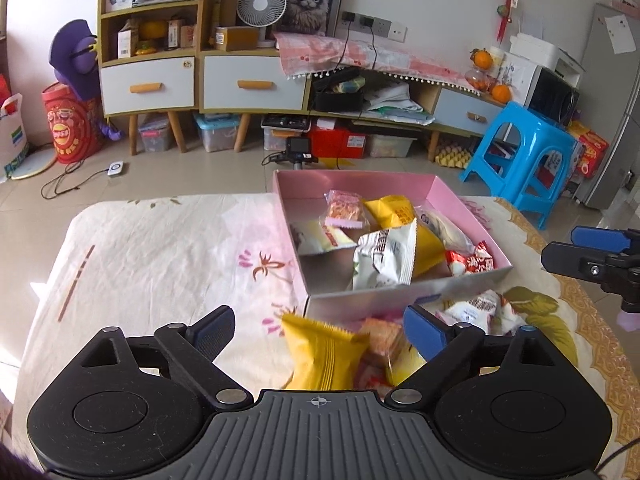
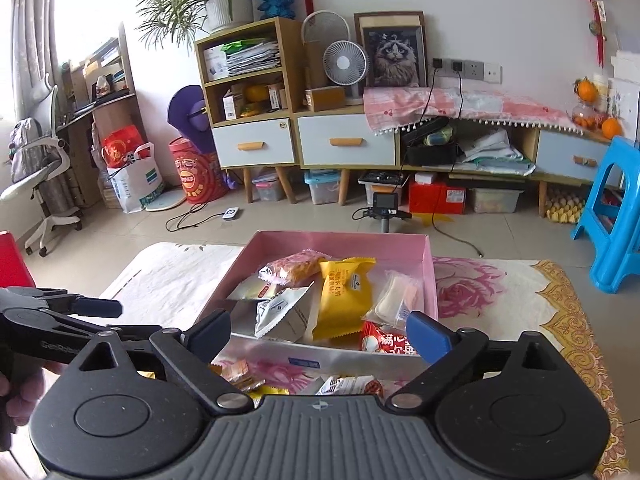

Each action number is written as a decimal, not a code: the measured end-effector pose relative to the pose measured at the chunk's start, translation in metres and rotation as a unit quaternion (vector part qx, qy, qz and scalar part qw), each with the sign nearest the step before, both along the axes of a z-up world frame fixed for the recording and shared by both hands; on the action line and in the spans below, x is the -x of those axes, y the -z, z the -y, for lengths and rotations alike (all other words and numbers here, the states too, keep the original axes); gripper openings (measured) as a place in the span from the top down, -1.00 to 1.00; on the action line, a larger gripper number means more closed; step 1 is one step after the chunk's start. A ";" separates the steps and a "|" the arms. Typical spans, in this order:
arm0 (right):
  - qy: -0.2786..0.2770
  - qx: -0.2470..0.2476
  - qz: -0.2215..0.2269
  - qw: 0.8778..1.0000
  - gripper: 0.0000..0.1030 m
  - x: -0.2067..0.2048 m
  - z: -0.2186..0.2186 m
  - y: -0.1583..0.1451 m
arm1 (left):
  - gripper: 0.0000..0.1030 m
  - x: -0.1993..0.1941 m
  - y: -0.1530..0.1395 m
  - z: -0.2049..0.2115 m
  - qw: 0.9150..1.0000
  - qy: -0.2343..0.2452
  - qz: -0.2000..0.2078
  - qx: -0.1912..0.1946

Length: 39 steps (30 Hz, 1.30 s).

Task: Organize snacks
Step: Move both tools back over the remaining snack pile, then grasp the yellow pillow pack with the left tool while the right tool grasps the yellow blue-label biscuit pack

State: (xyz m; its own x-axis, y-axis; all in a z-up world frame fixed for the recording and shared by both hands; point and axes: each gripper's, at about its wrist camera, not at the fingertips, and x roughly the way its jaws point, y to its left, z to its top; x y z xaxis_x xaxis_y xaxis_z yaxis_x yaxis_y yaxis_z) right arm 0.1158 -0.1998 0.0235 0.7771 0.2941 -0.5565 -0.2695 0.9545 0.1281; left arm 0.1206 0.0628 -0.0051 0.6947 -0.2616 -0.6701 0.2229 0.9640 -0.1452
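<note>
- Left gripper (image 1: 318, 330): jaws spread wide, nothing clamped. A yellow snack packet (image 1: 324, 354) and a pink-orange wrapped biscuit (image 1: 382, 336) lie on the cloth between and below the fingers; whether either finger touches them cannot be told.
- Right gripper (image 2: 320, 330): jaws likewise wide apart, nothing pressed between the pads. It hangs over the near wall of the pink box (image 2: 348, 238), tilted downward toward it.
- Pose: both grippers point forward and down at the table from the near side. In the right wrist view the left gripper shows at the left edge, with part of a hand (image 2: 20, 394) behind it.
- Pink box: open-topped, standing on a floral tablecloth (image 1: 160, 256), holding several packets: a yellow packet (image 2: 344, 296), a white packet (image 2: 284, 312), a pale clear-wrapped pastry (image 2: 396, 300), a red packet (image 2: 386, 342) at the near corner and an orange-pink biscuit pack (image 2: 294, 270) at the back.
- Loose snacks: more packets lie on the cloth just outside the box's near wall, among them a white-and-red packet (image 1: 480, 308).
- Writing: Chinese characters show on the red, yellow and white packets, too small or blurred to read.
</note>
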 end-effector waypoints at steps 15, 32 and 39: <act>-0.009 0.027 0.009 1.000 -0.79 0.034 -0.016 0.025 | -0.90 0.040 0.014 -0.013 0.999 0.024 0.004 -0.032; -0.072 0.114 0.009 0.991 -0.73 0.045 -0.070 0.065 | -0.81 0.030 0.033 -0.011 0.999 0.030 -0.026 -0.011; -0.099 0.095 -0.051 0.989 -0.46 0.036 -0.079 0.086 | -0.18 0.016 0.044 -0.006 0.998 0.031 -0.050 -0.002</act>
State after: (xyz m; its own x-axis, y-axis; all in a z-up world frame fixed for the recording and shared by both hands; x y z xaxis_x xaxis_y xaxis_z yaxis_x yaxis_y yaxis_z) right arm 0.0802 -0.1204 -0.0630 0.6521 0.3175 -0.6885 -0.4487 0.8936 -0.0128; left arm 0.1042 0.0689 -0.0494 0.6064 -0.2993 -0.7367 0.2661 0.9494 -0.1667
